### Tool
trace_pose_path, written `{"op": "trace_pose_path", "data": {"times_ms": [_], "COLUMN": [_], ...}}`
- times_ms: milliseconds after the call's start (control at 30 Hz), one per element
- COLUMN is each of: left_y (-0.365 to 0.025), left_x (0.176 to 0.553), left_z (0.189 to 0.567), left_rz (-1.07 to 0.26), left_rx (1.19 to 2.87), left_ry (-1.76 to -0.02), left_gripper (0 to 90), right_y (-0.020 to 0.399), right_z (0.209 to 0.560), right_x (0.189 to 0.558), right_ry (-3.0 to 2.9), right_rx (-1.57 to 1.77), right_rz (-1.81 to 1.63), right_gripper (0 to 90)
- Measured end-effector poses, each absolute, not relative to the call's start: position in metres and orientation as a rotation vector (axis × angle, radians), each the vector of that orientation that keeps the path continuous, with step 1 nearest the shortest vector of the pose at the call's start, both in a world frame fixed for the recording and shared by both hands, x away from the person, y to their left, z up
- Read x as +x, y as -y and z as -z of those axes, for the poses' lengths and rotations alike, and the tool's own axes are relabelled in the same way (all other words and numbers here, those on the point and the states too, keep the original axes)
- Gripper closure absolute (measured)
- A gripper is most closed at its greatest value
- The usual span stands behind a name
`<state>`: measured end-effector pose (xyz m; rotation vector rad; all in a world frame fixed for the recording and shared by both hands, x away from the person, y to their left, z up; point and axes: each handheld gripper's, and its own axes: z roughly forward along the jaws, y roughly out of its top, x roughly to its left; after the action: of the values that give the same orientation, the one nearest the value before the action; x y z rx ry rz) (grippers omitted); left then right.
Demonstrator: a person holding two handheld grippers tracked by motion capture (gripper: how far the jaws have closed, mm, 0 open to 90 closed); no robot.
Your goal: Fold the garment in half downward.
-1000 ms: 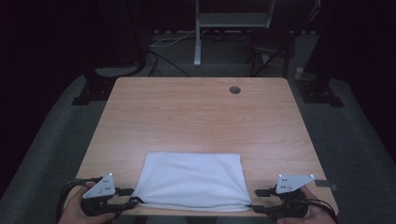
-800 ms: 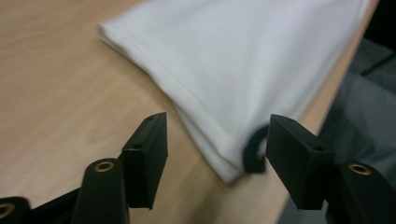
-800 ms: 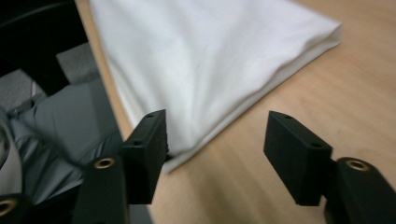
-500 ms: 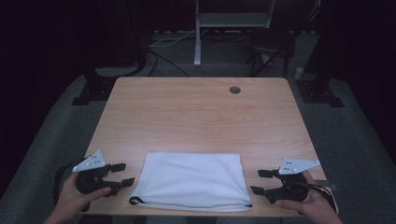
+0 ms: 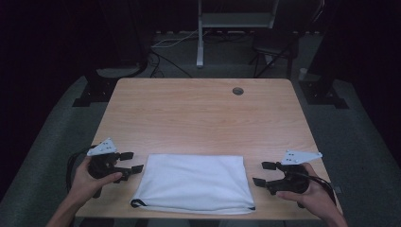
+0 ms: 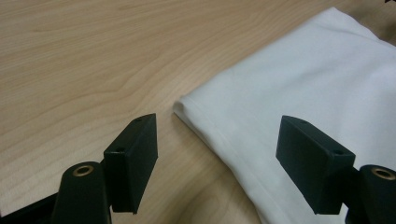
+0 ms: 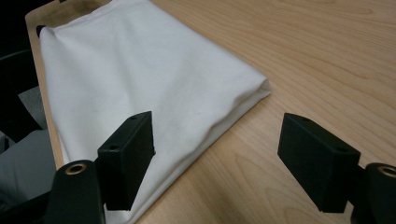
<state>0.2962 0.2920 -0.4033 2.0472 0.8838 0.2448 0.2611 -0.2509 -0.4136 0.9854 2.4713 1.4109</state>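
Flat on the wooden table (image 5: 198, 118), the folded white cloth (image 5: 194, 182) lay by the near edge, roughly midway between the table's two sides. Beside the cloth's left edge, the left gripper (image 5: 133, 161) hovered with its jaws spread wide and nothing between them, pointing toward the cloth without touching it. Just off the cloth's right edge, the right gripper (image 5: 261, 173) had just been opening its jaws, and they too stood apart and empty, clear of the fabric. Seen along the left gripper's (image 6: 217, 163) jaws, a corner of the cloth (image 6: 299, 88) lay ahead of the pads; along the right gripper's (image 7: 217, 163) jaws, the cloth's (image 7: 140, 79) other far corner lay ahead likewise.
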Motion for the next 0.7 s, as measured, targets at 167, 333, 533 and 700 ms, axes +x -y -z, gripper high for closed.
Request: {"op": "trace_pose_path", "data": {"times_ms": [167, 333, 533, 700], "left_y": [-0.287, -0.282, -0.274, -0.267], "left_x": [0.306, 0.316, 0.328, 0.336], "left_z": [0.404, 0.405, 0.409, 0.412], "left_rz": [-0.242, -0.231, -0.210, -0.186], "left_rx": [2.055, 2.060, 2.083, 2.094], "left_ry": [-0.877, -0.880, -0.877, -0.877], "left_gripper": [29.1, 29.1, 29.2, 29.2], "right_y": [0.250, 0.247, 0.242, 0.238], "right_z": [0.412, 0.410, 0.407, 0.408], "right_x": [0.269, 0.279, 0.294, 0.307], "right_ry": [-2.456, -2.444, -2.437, -2.433], "right_rx": [1.012, 1.025, 1.042, 1.059], "right_rz": [-1.406, -1.406, -1.394, -1.361], "right_gripper": [25.0, 25.1, 27.2, 28.0]}}
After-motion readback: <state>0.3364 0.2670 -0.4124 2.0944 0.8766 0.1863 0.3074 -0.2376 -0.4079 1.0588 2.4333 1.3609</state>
